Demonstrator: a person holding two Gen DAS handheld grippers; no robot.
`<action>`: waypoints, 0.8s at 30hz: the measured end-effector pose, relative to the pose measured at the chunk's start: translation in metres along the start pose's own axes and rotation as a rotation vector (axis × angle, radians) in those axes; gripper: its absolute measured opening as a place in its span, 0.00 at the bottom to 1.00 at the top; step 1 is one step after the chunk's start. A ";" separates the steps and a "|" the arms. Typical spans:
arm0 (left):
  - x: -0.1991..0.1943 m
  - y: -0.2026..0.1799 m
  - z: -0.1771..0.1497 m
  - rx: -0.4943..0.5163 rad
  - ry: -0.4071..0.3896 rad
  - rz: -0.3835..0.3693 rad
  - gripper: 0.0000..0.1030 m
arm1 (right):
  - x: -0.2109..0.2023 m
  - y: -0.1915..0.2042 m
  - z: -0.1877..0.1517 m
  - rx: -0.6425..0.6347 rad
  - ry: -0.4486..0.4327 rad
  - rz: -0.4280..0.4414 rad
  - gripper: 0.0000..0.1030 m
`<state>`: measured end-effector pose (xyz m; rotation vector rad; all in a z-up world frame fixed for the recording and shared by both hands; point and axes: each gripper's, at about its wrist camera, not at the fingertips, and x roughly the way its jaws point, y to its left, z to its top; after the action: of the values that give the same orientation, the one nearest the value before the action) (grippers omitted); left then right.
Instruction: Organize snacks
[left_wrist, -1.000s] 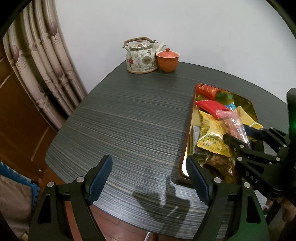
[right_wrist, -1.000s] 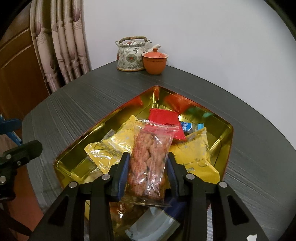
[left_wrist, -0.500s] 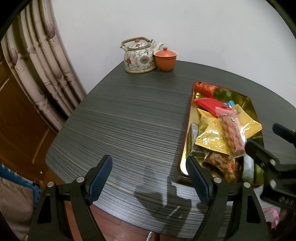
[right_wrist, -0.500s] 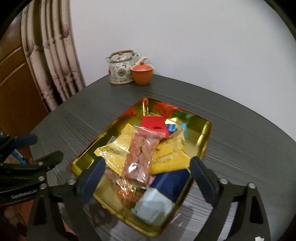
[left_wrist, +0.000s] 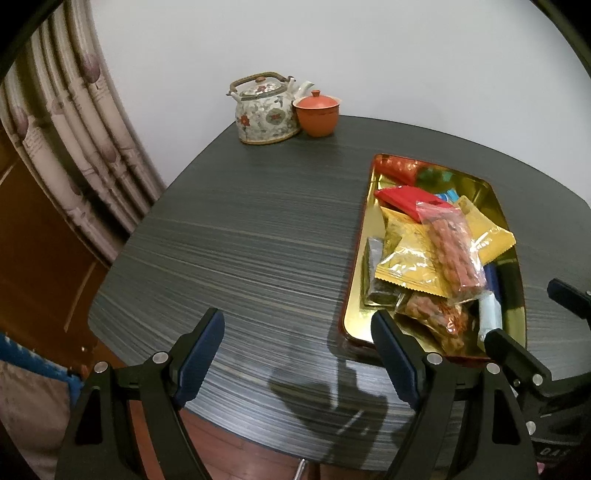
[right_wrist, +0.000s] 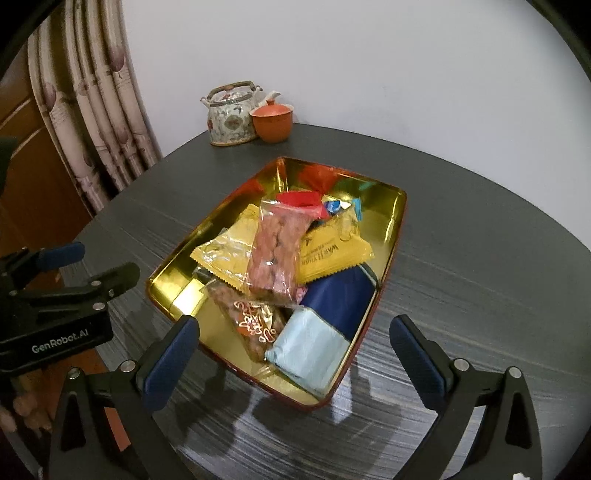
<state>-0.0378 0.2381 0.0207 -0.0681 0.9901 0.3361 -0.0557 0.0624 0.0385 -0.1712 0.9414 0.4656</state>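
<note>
A gold tray (right_wrist: 400, 206) on the dark table holds a pile of snack packets. On top lies a clear packet of peanuts (right_wrist: 277, 251) with a pink strip, across two yellow packets (right_wrist: 332, 251). A dark blue packet (right_wrist: 340, 295) and a pale blue one (right_wrist: 310, 350) fill the near end. My right gripper (right_wrist: 295, 325) hovers over the tray's near end, its jaws opening wide and touching nothing. Left of the tray (left_wrist: 364, 236), my left gripper (left_wrist: 297, 321) stands open over bare table, holding nothing.
A flowered teapot (left_wrist: 264, 110) and an orange lidded cup (left_wrist: 317, 114) stand at the table's far edge by the white wall. Curtains (left_wrist: 74, 147) and a wooden door are on the left. The table's front edge (left_wrist: 221, 424) runs just under the left gripper.
My right gripper let go of the peanut packet, opened wide and drew back toward the tray's near end. The packet now rests on the pile. The left gripper stayed put.
</note>
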 end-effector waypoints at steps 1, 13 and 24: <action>0.000 -0.001 0.000 0.002 -0.001 -0.001 0.79 | 0.001 0.000 -0.001 0.000 0.003 0.001 0.99; -0.001 -0.014 -0.005 0.031 -0.002 -0.011 0.80 | 0.005 0.005 -0.008 -0.017 0.031 -0.003 0.99; -0.001 -0.012 -0.005 0.024 -0.008 -0.006 0.80 | 0.009 0.009 -0.010 -0.031 0.048 -0.012 0.99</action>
<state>-0.0384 0.2255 0.0177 -0.0481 0.9860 0.3184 -0.0623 0.0695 0.0255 -0.2168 0.9803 0.4664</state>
